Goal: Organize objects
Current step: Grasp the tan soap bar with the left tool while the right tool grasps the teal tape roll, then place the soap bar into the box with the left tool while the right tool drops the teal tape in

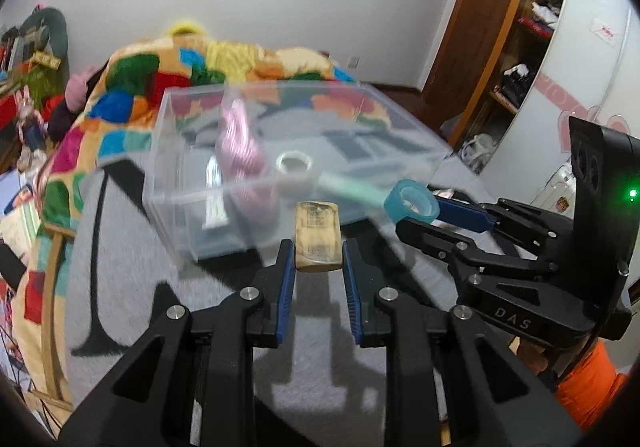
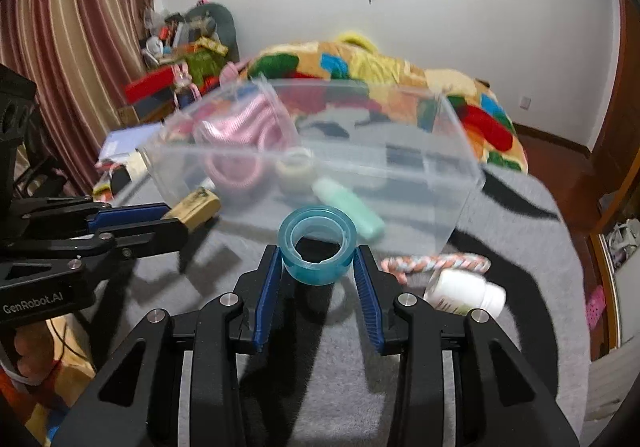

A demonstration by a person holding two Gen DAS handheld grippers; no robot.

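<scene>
My left gripper (image 1: pixel 318 253) is shut on a tan printed block (image 1: pixel 317 235) and holds it above the grey mat, just in front of a clear plastic bin (image 1: pixel 192 167). My right gripper (image 2: pixel 317 261) is shut on a blue tape roll (image 2: pixel 317 249), also in front of the bin (image 2: pixel 460 183). The bin holds a pink striped cloth (image 1: pixel 240 143), a pale tape roll (image 1: pixel 294 163), a mint green tube (image 2: pixel 348 209) and a small silver item (image 1: pixel 214 187). In the left wrist view the blue roll (image 1: pixel 412 202) and right gripper (image 1: pixel 414 217) show at the right. The block (image 2: pixel 196 207) shows at the left of the right wrist view.
A white pill bottle (image 2: pixel 464 293) and a braided rope (image 2: pixel 436 263) lie on the grey mat (image 2: pixel 520 287) right of my right gripper. A colourful patchwork blanket (image 1: pixel 132 87) lies behind the bin. Cluttered shelves (image 2: pixel 180 59) stand far left, a wardrobe (image 1: pixel 520 47) at the right.
</scene>
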